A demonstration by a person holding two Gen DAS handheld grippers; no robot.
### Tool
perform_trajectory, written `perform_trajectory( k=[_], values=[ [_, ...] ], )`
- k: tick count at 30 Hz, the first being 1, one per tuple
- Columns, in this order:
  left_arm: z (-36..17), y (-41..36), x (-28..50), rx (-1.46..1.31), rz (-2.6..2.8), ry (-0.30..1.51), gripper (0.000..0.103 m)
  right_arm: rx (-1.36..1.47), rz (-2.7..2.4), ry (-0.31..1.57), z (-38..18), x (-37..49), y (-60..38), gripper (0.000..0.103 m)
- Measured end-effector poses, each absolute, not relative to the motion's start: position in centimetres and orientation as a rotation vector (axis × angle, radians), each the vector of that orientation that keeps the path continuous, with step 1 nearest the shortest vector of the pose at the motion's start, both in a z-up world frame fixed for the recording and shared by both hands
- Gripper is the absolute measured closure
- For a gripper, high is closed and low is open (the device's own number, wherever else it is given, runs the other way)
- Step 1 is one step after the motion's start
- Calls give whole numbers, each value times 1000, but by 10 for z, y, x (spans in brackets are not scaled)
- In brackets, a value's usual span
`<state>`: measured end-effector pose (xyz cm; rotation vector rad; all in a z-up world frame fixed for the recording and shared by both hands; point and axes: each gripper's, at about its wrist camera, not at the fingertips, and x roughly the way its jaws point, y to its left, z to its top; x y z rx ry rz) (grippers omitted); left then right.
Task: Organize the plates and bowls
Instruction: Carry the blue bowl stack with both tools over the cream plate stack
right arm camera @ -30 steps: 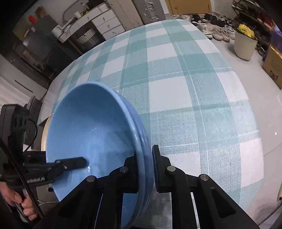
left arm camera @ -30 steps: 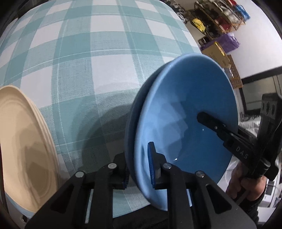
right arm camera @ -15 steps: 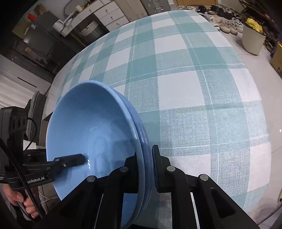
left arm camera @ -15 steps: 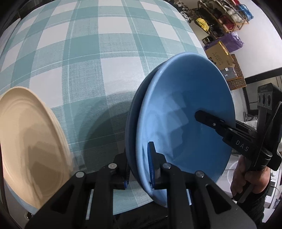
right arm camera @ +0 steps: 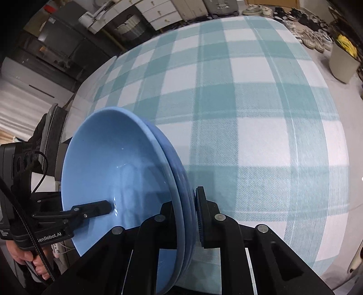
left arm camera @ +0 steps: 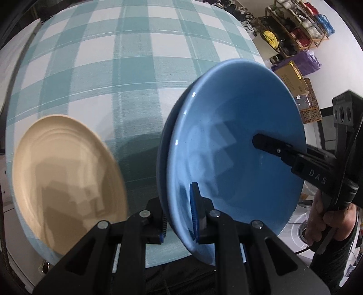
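Observation:
Two nested blue bowls (left arm camera: 238,140) hang tilted above the teal checked tablecloth (left arm camera: 136,56), held from opposite sides. My left gripper (left arm camera: 179,222) is shut on their near rim, one pad inside and one outside. On the far rim my right gripper (right arm camera: 187,217) is shut the same way on the blue bowls (right arm camera: 113,172). Its inner finger (left arm camera: 270,146) shows inside the bowl in the left wrist view, and the left gripper's inner finger (right arm camera: 95,207) shows in the right wrist view. A stack of beige plates (left arm camera: 63,181) lies on the cloth at lower left.
The tablecloth (right arm camera: 249,113) spreads beyond the bowls. A shoe rack (left arm camera: 301,29) and cardboard boxes (left arm camera: 292,77) stand on the floor to the right. White drawers (right arm camera: 163,13) and a bin (right arm camera: 342,59) lie past the table's far side. A hand (left arm camera: 326,217) grips the right tool.
Both grippers have carried the blue bowls up and sideways, still gripped. In the left wrist view the beige plates have slid further into the picture.

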<state>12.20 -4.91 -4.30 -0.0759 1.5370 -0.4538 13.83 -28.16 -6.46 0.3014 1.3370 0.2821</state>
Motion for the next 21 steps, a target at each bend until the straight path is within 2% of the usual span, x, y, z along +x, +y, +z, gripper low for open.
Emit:
perform_trajectory(
  k=[21],
  values=[
    [-12,78,115,-255,-260,1500,88,106,468,1388,-25,182,-136,92]
  ],
)
